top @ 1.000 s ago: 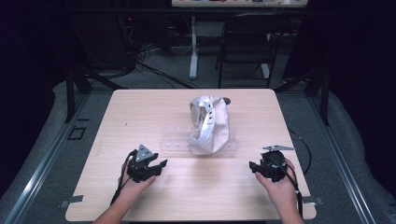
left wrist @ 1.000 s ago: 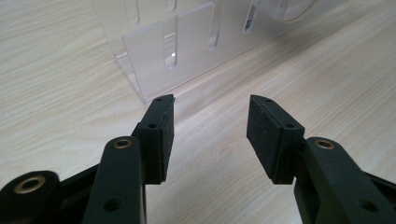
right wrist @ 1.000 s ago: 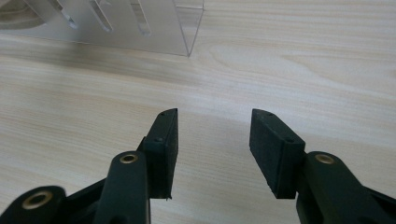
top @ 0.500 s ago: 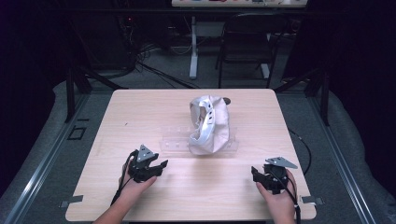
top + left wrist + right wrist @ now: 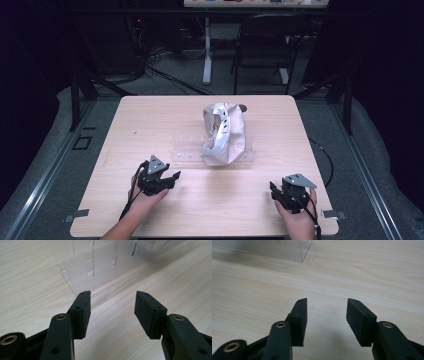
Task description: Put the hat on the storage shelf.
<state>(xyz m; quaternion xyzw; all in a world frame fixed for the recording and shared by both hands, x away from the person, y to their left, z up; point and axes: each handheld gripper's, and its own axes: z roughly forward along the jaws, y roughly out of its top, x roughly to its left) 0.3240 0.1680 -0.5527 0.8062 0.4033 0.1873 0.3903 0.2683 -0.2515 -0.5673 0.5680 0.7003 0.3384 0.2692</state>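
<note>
A crumpled white fabric piece with holes, like a cap (image 5: 225, 135), rests on a clear plastic rack (image 5: 187, 149) at the table's middle. My left gripper (image 5: 173, 177) lies low on the table at the near left, pointing right toward the rack. In the left gripper view the left gripper (image 5: 112, 296) is open, its jaws have just been opening, and the rack's slotted end (image 5: 85, 267) stands just beyond with nothing between the pads. My right gripper (image 5: 273, 189) sits at the near right. The right gripper (image 5: 327, 302) is open over bare wood, its jaws have just been closing, and the rack's corner (image 5: 287, 250) shows farther off.
The light wooden table (image 5: 150, 115) has rounded corners, and both hands rest close to its near edge. A black chair (image 5: 265, 40) and floor cables (image 5: 160, 70) stand beyond the far edge. A cable (image 5: 325, 155) trails off the right side.
The right hand has sunk and drawn back toward the near edge of the table. The left hand has kept still.
</note>
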